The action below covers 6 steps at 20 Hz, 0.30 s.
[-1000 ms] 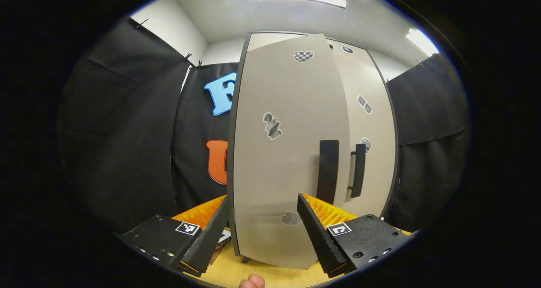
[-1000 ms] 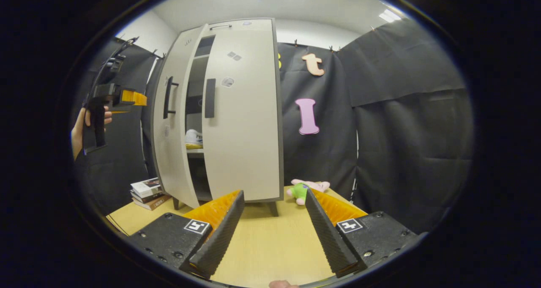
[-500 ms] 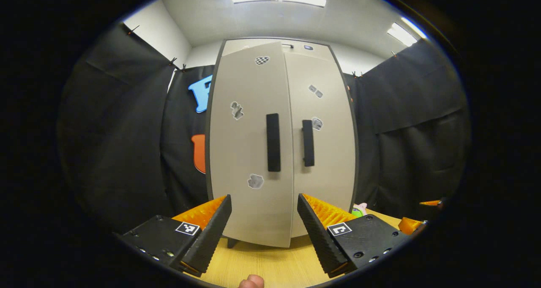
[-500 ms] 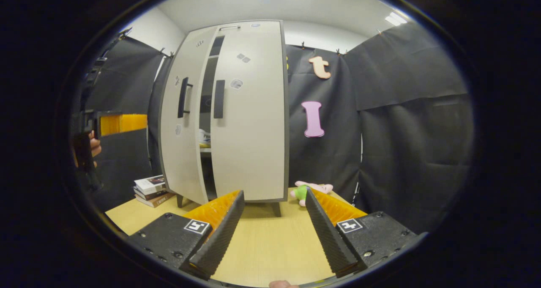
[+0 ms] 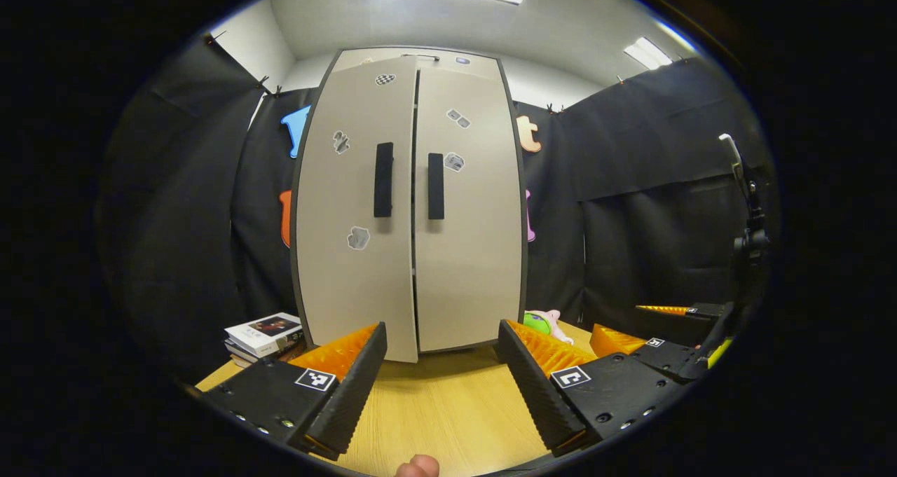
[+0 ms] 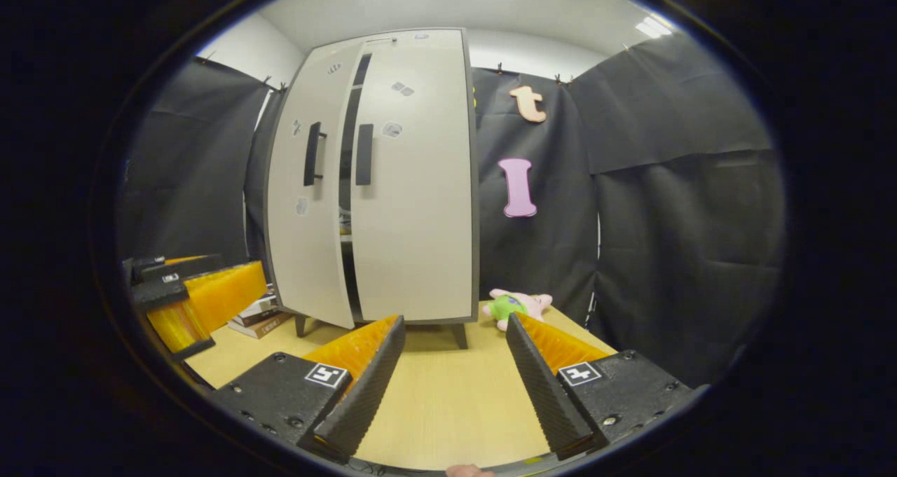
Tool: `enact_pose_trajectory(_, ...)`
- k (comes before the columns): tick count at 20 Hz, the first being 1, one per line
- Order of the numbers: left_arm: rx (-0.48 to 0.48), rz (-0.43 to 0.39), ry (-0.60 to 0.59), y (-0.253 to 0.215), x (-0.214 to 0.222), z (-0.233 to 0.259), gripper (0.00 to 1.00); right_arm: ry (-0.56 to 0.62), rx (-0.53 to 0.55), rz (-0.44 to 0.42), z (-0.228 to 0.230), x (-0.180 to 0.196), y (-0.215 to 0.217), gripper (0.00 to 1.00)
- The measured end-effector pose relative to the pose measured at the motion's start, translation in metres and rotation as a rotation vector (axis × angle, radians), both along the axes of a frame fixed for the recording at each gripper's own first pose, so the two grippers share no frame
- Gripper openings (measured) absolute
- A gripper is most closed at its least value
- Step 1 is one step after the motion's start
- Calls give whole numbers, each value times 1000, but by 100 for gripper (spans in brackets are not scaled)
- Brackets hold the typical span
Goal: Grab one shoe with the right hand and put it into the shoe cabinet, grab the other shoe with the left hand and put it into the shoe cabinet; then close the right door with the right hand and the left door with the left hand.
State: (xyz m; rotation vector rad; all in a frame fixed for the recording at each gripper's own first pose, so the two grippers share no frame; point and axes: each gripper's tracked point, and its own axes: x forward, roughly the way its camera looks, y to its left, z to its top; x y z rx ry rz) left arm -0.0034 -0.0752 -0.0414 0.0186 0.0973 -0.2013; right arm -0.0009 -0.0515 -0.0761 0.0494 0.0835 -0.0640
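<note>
The tall beige shoe cabinet with dark edging stands on short dark legs at the back of the pale wooden worktop, against the black cloth wall. From the left gripper view its two doors look nearly flush, with just a thin dark seam between them. From the right gripper view the left door stands slightly ajar, leaving a narrow dark gap beside the right door, which sits flat against the cabinet. Each door carries a black vertical bar handle near the middle seam, and small grey stickers dot both fronts. Through the gap a sliver of a shelf with something pale on it shows, too narrow to make out as a shoe.

The left gripper hangs back from the cabinet over the worktop, jaws spread wide and holding nothing, pointed at the seam between the doors. The right gripper is also well clear of the cabinet, jaws spread and empty, aimed at the foot of the right door.

A short stack of books lies on the worktop just left of the cabinet. A small pink and green plush toy lies by the cabinet's right corner.
</note>
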Motion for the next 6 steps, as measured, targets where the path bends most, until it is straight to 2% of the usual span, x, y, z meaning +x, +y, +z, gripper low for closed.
enact_pose_trajectory(6, -25, 25, 14, 4, -8, -6, 96, 13, 10, 11, -9, -7, 5, 94)
